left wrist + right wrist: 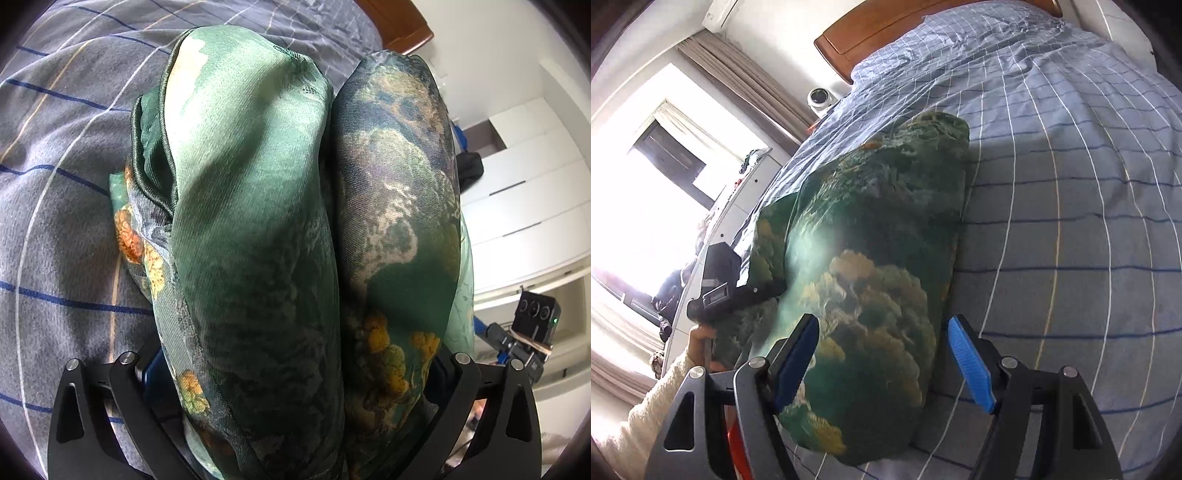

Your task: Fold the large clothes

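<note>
A green satin garment with orange and yellow flower print lies folded in thick layers on the bed. In the left wrist view it fills the gap between my left gripper's jaws, which stand wide apart with the bundled cloth between them; the fingertips are hidden under the fabric. In the right wrist view the same garment lies as a long folded bundle. My right gripper is open, its blue pads on either side of the bundle's near end. The left gripper's body rests at the bundle's left edge.
The bed has a grey-blue checked cover and a wooden headboard. A bright window with curtains is on the left. White cupboards stand to the right of the bed. The person's cream sleeve is at lower left.
</note>
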Available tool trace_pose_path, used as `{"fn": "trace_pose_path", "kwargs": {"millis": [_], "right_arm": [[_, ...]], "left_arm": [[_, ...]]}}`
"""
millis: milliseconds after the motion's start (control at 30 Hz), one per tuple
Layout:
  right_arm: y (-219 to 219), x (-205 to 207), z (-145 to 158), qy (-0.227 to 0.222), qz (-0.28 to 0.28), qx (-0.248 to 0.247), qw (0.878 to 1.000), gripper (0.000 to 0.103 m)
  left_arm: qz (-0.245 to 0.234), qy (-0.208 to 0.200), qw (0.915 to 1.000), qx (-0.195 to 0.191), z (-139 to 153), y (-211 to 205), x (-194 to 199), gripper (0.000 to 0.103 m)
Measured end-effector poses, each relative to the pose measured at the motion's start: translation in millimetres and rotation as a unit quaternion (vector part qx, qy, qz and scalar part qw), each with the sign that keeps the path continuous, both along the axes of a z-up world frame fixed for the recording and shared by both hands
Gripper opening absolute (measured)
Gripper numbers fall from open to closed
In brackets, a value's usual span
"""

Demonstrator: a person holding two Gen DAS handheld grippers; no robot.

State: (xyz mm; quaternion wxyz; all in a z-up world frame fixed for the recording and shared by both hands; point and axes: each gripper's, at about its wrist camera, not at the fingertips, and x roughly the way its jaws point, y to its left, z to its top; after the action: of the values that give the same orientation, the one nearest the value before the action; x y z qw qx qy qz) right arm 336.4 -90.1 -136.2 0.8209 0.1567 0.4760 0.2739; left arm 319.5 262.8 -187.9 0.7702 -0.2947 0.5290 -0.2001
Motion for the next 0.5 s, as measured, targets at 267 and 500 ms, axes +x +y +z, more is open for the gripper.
{"fn": "trace_pose_path", "kwargs": {"millis": [267,500], "right_arm": [[-8,9,-13,0.022,0.006,0.011,1.0,0.074],[7,27,-34,0.062,0.038,0.044,0.996,0.08]], "left_arm": [[0.002,-0.003,1.0,-0.003,0,3,-6,0.103],[0.002,-0.004,1.0,-0.004,0,4,-6,0.103]]}}
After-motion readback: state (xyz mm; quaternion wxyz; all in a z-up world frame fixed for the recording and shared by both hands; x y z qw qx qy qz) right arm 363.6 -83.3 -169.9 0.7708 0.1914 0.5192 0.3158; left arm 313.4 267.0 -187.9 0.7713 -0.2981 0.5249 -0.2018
